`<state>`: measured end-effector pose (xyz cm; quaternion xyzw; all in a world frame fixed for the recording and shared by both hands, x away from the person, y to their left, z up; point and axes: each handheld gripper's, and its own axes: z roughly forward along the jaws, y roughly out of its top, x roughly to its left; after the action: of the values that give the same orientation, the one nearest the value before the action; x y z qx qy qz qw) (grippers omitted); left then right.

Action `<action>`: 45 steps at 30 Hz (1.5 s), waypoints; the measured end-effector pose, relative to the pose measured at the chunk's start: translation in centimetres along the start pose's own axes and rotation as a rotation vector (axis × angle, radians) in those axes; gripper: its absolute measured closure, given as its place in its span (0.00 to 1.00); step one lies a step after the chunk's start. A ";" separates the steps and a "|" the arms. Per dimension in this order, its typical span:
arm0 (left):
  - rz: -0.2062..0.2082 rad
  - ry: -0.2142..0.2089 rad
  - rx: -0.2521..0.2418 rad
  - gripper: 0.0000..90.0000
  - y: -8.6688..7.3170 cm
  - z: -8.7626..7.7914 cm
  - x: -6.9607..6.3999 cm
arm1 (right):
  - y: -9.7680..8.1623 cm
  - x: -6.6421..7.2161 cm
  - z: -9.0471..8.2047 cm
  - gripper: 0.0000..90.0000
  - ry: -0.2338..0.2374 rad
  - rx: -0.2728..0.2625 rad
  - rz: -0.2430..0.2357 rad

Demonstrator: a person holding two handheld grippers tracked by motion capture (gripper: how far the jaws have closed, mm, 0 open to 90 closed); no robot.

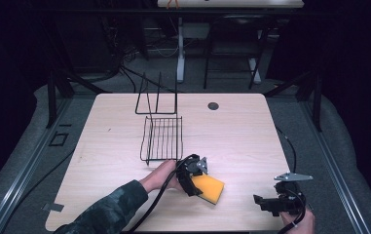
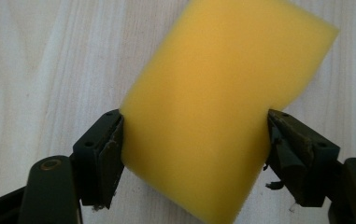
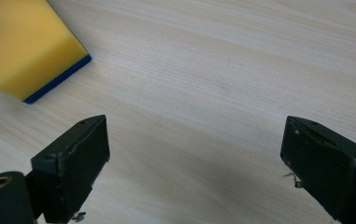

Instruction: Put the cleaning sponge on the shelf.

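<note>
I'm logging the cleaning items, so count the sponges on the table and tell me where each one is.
1. The yellow sponge lies on the table near its front edge, between the left tongs, just in front of the wire rack. None seems hidden.

Yellow sponge (image 2: 213,107) blurred, cut by top and bottom edges in left gripper view; cropped at top-left corner in right gripper view.

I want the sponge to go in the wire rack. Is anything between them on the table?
Nothing visible is. The yellow sponge, gripped by the left claw, sits just in front of the black wire rack, with bare table between them.
</note>
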<state>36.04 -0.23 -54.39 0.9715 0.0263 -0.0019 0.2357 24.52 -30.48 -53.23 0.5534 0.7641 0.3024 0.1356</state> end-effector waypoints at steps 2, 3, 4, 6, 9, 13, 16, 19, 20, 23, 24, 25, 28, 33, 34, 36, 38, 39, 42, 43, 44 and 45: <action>0.002 -0.003 -0.002 0.30 0.0 -0.1 0.0 | 0.0 0.0 0.0 0.08 0.000 -0.001 0.000; 0.002 -0.004 -0.004 0.31 0.0 -0.1 0.0 | 0.0 0.0 0.0 0.08 0.001 -0.002 0.003; 0.005 -0.005 -0.005 0.31 -0.1 -0.1 0.0 | 0.0 0.0 0.0 0.08 0.001 -0.006 0.009; 0.000 -0.010 -0.014 0.31 -0.1 -0.1 -0.1 | 0.0 0.0 0.0 0.08 0.002 -0.006 0.008; 0.003 -0.008 -0.016 0.31 0.0 -0.1 -0.2 | 0.0 0.0 0.0 0.09 0.001 -0.006 0.008; -0.004 0.001 -0.019 0.32 0.0 -0.4 -0.2 | 0.0 0.0 -0.1 0.09 0.000 -0.002 0.005; -0.013 0.012 -0.035 0.32 0.0 -0.9 -0.1 | 0.0 0.0 -0.1 0.09 -0.002 -0.002 0.006; -0.021 0.025 -0.043 0.32 0.0 -1.5 -0.2 | 0.0 -0.1 0.0 0.09 -0.005 -0.001 0.001; -0.023 0.033 -0.049 0.32 0.0 -1.6 -0.2 | 0.0 -0.1 0.0 0.09 -0.005 0.002 0.000; -0.025 0.048 -0.052 0.32 0.0 -2.0 -0.4 | 0.0 0.0 0.0 0.09 -0.006 0.002 0.001; -0.028 0.047 -0.057 0.32 0.0 -2.2 -0.4 | 0.0 0.0 0.0 0.09 -0.005 0.003 0.001; -0.027 0.055 -0.059 0.32 0.0 -2.3 -0.5 | 0.0 0.0 0.0 0.09 -0.006 0.003 0.001; -0.033 0.064 -0.071 0.32 0.0 -2.9 -0.6 | 0.0 0.0 0.0 0.09 -0.006 0.004 0.000; -0.041 0.087 -0.083 0.32 -0.2 -3.9 -0.9 | 0.0 0.0 0.0 0.09 -0.005 0.007 0.000; -0.040 0.091 -0.083 0.32 -0.2 -4.1 -1.0 | 0.0 0.0 0.0 0.09 -0.006 0.007 0.001; -0.042 0.100 -0.088 0.32 -0.3 -4.5 -1.0 | 0.0 0.0 0.0 0.09 -0.006 0.011 0.000; -0.049 0.105 -0.095 0.32 -0.4 -4.8 -1.2 | 0.0 0.0 0.0 0.09 -0.006 0.007 -0.001; -0.050 0.108 -0.099 0.32 -0.5 -5.0 -1.2 | 0.0 0.0 0.0 0.09 -0.006 0.004 -0.001; -0.053 0.118 -0.103 0.32 -0.6 -5.6 -1.4 | 0.0 0.0 0.1 0.09 -0.006 0.005 -0.001; -0.053 0.119 -0.102 0.32 -0.7 -5.8 -1.5 | 0.0 0.0 0.1 0.09 -0.005 0.006 -0.001; -0.054 0.123 -0.104 0.32 -0.8 -5.9 -1.5 | 0.0 0.0 0.1 0.09 -0.005 0.006 -0.001; -0.057 0.124 -0.107 0.32 -0.8 -6.1 -1.5 | 0.0 0.0 0.1 0.09 -0.005 0.006 -0.001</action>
<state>34.43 3.21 -49.35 0.9546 0.0684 0.0528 0.2851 24.52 -30.44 -53.28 0.5541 0.7651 0.2985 0.1360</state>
